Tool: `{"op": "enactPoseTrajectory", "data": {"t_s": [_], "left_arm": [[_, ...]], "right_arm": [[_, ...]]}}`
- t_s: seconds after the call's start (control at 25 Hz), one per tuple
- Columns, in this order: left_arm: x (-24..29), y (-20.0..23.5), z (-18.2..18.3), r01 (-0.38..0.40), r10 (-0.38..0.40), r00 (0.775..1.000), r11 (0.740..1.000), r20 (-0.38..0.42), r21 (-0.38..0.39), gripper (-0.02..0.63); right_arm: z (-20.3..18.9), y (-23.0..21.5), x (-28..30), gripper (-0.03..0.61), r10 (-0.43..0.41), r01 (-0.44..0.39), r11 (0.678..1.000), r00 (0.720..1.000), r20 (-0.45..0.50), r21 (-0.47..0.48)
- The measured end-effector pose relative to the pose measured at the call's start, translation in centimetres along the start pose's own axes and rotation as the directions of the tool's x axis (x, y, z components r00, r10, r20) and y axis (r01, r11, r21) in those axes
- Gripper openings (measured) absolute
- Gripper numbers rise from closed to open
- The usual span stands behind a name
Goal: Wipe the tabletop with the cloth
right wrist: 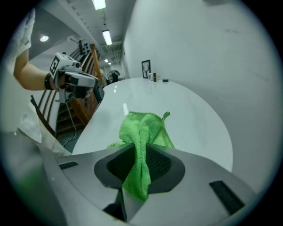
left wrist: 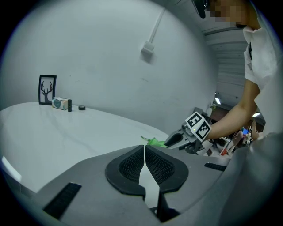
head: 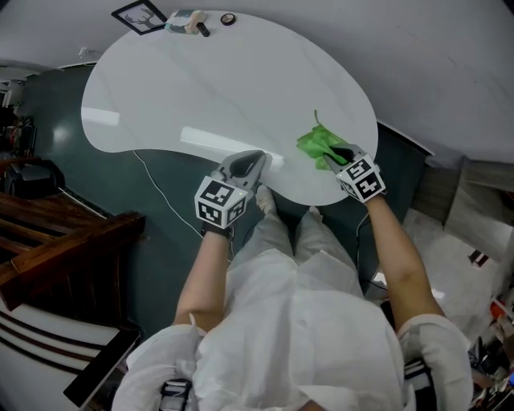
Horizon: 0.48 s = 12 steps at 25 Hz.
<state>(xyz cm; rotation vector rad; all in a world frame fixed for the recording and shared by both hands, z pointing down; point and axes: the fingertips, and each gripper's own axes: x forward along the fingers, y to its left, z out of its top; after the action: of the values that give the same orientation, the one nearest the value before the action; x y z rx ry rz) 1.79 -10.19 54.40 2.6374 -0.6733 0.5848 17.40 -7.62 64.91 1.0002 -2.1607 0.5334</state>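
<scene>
Your right gripper (right wrist: 140,165) pinches the cloth (right wrist: 143,126), a bunched fold running down between its jaws, at the table's (head: 225,88) 4 o'clock edge. Your left gripper (left wrist: 145,164) is pressed together on nothing and hovers near 6 o'clock. I'd judge the wipe is only starting. Next, lower the cloth flat and sweep toward 11 o'clock (most of the top lies that way). No view shows whether the cloth bears on the surface. Beside the framed picture (head: 140,14) at 12 o'clock, the small items (head: 193,22) are too tiny to name.
</scene>
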Motion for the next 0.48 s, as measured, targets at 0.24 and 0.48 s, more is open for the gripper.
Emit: {"op": "enactPoseTrajectory", "data": {"t_s": [0.24, 0.48], "left_arm": [[1.5, -2.9, -0.4, -0.032, 0.032, 0.999, 0.999, 0.012, -0.021, 0.019], [1.9, -4.8, -1.1, -0.073, 0.074, 0.997, 0.996, 0.022, -0.047, 0.02]], "right_arm": [[-1.9, -6.9, -2.7, 0.069, -0.117, 0.117, 0.992, 0.993, -0.012, 0.04], [-4.2, -10.2, -5.2, 0.069, -0.211, 0.214, 0.97, 0.977, -0.033, 0.113]]}}
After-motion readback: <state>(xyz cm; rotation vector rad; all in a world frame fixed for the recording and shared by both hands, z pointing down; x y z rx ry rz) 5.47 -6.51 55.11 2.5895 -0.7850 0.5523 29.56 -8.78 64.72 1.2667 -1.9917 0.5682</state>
